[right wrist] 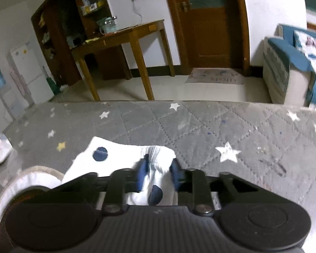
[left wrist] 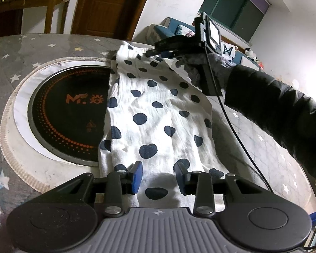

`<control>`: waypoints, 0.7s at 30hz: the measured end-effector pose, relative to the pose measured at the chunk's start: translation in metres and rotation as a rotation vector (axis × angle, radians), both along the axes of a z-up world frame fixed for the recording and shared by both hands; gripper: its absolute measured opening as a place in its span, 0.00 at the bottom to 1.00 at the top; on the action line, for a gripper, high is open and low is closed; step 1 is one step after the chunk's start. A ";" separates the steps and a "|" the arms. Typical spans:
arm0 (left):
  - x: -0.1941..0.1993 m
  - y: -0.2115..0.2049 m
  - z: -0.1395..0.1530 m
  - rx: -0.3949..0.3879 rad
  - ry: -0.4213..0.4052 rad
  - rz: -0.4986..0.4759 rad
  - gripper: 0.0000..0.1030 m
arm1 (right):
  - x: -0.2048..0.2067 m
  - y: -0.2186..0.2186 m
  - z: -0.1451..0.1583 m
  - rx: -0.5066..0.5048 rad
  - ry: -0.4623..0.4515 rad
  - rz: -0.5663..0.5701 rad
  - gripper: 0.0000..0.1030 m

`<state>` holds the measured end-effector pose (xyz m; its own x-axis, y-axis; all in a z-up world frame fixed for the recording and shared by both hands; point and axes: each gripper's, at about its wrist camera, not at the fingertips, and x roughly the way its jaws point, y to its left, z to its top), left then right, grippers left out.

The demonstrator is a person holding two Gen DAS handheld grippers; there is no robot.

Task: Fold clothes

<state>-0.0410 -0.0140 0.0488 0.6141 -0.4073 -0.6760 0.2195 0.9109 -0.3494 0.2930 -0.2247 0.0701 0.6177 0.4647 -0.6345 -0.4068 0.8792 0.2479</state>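
The left gripper (left wrist: pixel 159 176) has its two blue pads (left wrist: pixel 138 176) spread apart, with a clear gap between them, and they hold nothing. They hover just over the near end of the garment (left wrist: pixel 155 113), and white cloth with one dark spot shows in the gap.

The right gripper (right wrist: pixel 158 174) has its blue pads (right wrist: pixel 141 174) set narrow, with a bunch of the white cloth (right wrist: pixel 155 158) standing between them. The picture is blurred there, so I cannot tell if the pads really press the cloth. In the left wrist view this same gripper (left wrist: pixel 155 52) is at the far end of the garment, held by a gloved hand (left wrist: pixel 197 67) in a dark sleeve, and a black cable hangs from it.

The garment is a white cloth with large navy spots of irregular shape, some like hearts. The fabric looks thin and crinkled. It lies as a long strip on the grey quilted table cover (left wrist: pixel 25 48) with white stars, and its left edge covers a part of the round black cooktop (left wrist: pixel 69 113) with orange dots. The far end is bunched and has a few folds.

Behind the table stand a wooden side table (right wrist: pixel 124 40), a brown door (right wrist: pixel 206 27) and a blue sofa (right wrist: pixel 292 63).
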 end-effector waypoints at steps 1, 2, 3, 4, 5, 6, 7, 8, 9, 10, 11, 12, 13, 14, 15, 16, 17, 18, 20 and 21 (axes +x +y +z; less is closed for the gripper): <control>-0.001 0.000 0.001 0.002 -0.003 0.004 0.37 | -0.001 -0.001 0.001 0.011 0.000 -0.001 0.16; -0.001 0.001 0.002 0.005 -0.005 0.007 0.38 | -0.004 -0.002 0.003 0.014 -0.007 0.000 0.15; -0.002 0.001 0.004 0.007 -0.008 0.011 0.38 | -0.007 -0.002 0.007 0.018 -0.016 -0.001 0.14; -0.003 0.002 0.005 0.010 -0.011 0.016 0.38 | -0.010 -0.002 0.010 0.022 -0.024 -0.002 0.12; -0.004 0.003 0.007 0.013 -0.015 0.020 0.38 | -0.013 -0.002 0.014 0.028 -0.033 -0.003 0.12; -0.005 0.004 0.008 0.017 -0.020 0.025 0.39 | -0.018 -0.002 0.019 0.039 -0.045 -0.001 0.12; -0.007 0.005 0.010 0.022 -0.026 0.031 0.40 | -0.023 -0.002 0.025 0.048 -0.056 0.004 0.11; -0.009 0.006 0.011 0.028 -0.030 0.038 0.42 | -0.028 -0.002 0.031 0.056 -0.067 0.009 0.11; -0.010 0.008 0.012 0.036 -0.033 0.048 0.42 | -0.036 -0.002 0.037 0.059 -0.077 0.020 0.11; -0.012 0.009 0.013 0.044 -0.036 0.056 0.44 | -0.043 -0.001 0.042 0.061 -0.088 0.030 0.11; -0.014 0.011 0.014 0.052 -0.037 0.064 0.45 | -0.050 -0.001 0.048 0.064 -0.098 0.040 0.11; -0.016 0.013 0.014 0.061 -0.037 0.073 0.46 | -0.059 -0.001 0.053 0.073 -0.104 0.047 0.11; -0.018 0.015 0.014 0.067 -0.036 0.081 0.47 | -0.068 -0.001 0.057 0.082 -0.108 0.059 0.11; -0.021 0.016 0.015 0.071 -0.036 0.088 0.48 | -0.077 0.000 0.062 0.089 -0.112 0.072 0.11; -0.023 0.018 0.015 0.075 -0.036 0.094 0.48 | -0.086 0.001 0.065 0.091 -0.119 0.082 0.11; -0.026 0.019 0.016 0.079 -0.035 0.101 0.50 | -0.097 0.000 0.068 0.095 -0.121 0.093 0.11; -0.028 0.020 0.017 0.082 -0.036 0.107 0.52 | -0.107 -0.001 0.071 0.100 -0.123 0.105 0.11; -0.032 0.021 0.018 0.086 -0.039 0.111 0.53 | -0.117 -0.002 0.074 0.105 -0.125 0.116 0.11; -0.039 0.022 0.019 0.094 -0.048 0.116 0.58 | -0.140 -0.004 0.078 0.119 -0.114 0.133 0.11; -0.042 0.023 0.019 0.099 -0.052 0.118 0.59 | -0.151 -0.006 0.080 0.126 -0.109 0.142 0.11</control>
